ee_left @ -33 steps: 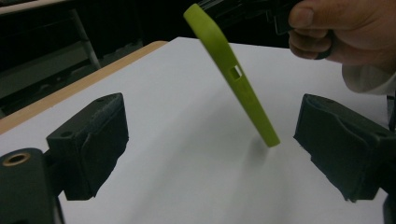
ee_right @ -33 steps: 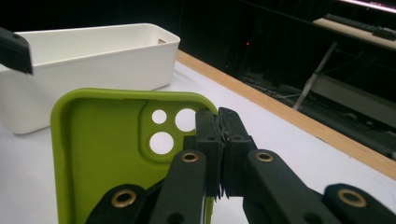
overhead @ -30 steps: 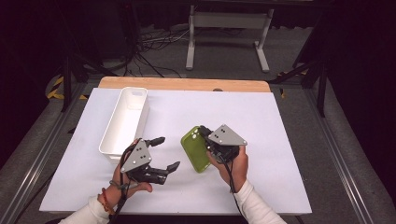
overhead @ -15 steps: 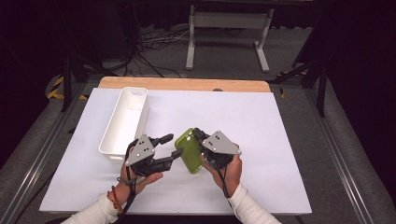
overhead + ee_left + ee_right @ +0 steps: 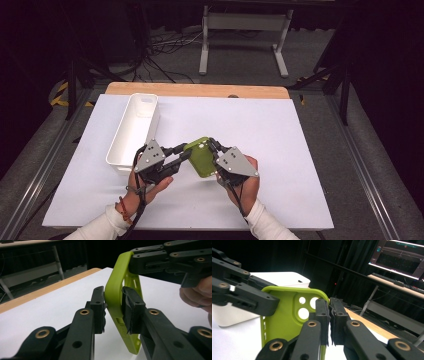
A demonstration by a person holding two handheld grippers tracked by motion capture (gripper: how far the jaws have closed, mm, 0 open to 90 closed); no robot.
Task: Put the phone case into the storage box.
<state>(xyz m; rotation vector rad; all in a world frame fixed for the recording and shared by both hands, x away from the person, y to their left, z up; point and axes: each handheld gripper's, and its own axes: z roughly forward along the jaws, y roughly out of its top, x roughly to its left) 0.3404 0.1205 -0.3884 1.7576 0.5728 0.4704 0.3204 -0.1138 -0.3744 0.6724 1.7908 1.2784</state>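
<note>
Two claws now share one thing: the lime-green soft plastic phone case (image 5: 200, 156), lifted clear of the white table sheet (image 5: 300, 150) between your hands. Your right gripper (image 5: 214, 148) has its jaws pressed tight on the case's edge near the camera cut-outs, as the right gripper view shows (image 5: 287, 322). Your left gripper (image 5: 186, 151) has just been closing, and in the left gripper view its pads (image 5: 130, 305) now pinch the case's rounded side rim (image 5: 113, 297) between them, so both grips look firm.

From the left claw, the case lies at about 3 o'clock in the high view; from the right claw, at about 9 o'clock. Its long axis runs roughly from 11 to 5 o'clock across the table, with the camera end toward the far side, and it stands on edge rather than flat. Neither hand is nearer; each grips an opposite long side.

That opposition is what your next move hinges on, I'd judge: pull apart or twist, and the thin wall will flex between the jaws. If you mean to hand it over, ease one grip first.

At 10 o'clock from the case, the long white plastic bin (image 5: 131, 132) lies near your left hand (image 5: 150, 182), apart from the case.
</note>
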